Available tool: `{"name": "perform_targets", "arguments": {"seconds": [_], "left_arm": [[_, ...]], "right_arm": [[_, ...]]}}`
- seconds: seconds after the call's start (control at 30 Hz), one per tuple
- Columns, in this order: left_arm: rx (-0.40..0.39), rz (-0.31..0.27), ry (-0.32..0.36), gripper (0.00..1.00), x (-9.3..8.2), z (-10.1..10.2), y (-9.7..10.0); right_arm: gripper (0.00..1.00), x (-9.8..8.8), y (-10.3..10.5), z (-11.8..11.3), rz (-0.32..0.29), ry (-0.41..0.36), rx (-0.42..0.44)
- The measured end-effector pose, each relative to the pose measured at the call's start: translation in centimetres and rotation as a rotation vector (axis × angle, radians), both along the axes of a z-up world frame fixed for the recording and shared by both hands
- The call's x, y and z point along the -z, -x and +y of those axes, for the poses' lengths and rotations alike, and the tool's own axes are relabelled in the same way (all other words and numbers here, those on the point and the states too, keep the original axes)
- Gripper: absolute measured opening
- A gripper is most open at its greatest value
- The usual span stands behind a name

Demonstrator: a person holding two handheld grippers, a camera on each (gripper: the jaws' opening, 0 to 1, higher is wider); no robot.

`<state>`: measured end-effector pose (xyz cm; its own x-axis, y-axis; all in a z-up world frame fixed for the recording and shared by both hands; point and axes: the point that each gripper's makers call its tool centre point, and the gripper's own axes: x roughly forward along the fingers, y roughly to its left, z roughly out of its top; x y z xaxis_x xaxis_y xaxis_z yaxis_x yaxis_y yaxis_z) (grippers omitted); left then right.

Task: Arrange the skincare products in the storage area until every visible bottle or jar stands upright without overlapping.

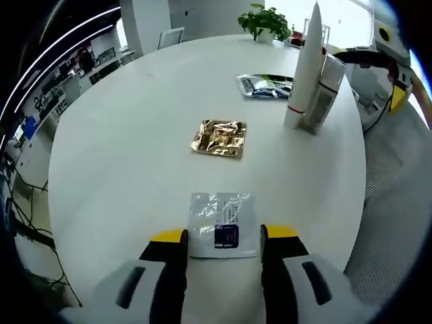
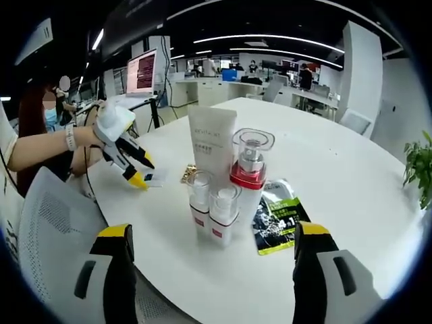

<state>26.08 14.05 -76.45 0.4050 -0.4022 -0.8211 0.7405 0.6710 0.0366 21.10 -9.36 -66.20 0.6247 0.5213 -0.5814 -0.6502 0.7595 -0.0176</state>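
A white sachet (image 1: 223, 225) lies flat on the table (image 1: 121, 155) between the left gripper's (image 1: 223, 235) spread jaws, which hold nothing. The right gripper (image 2: 212, 236) is wide open and empty, its jaws flanking the upright bottles (image 2: 217, 202) and tube (image 2: 212, 138) ahead.

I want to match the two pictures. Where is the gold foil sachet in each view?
Left gripper view: the gold foil sachet lies flat near the middle of the white table, beyond the white sachet at the jaws.
Right gripper view: a small corner of it peeks out left of the small bottles, behind them.
Shared landmark: the tall white tube, standing upright.
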Motion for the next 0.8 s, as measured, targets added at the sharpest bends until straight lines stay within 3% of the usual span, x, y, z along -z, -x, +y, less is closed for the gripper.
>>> {"name": "perform_targets", "arguments": {"seconds": [0.47, 0.8], "left_arm": [[0.051, 0.004, -0.047, 0.39, 0.1, -0.5, -0.5], [0.128, 0.011, -0.061, 0.39, 0.1, -2.0, -0.6]], "right_arm": [[0.98, 0.2, 0.1, -0.2, 0.001, -0.011, 0.011], [0.97, 0.5, 0.3, -0.6, 0.006, -0.019, 0.017]]}}
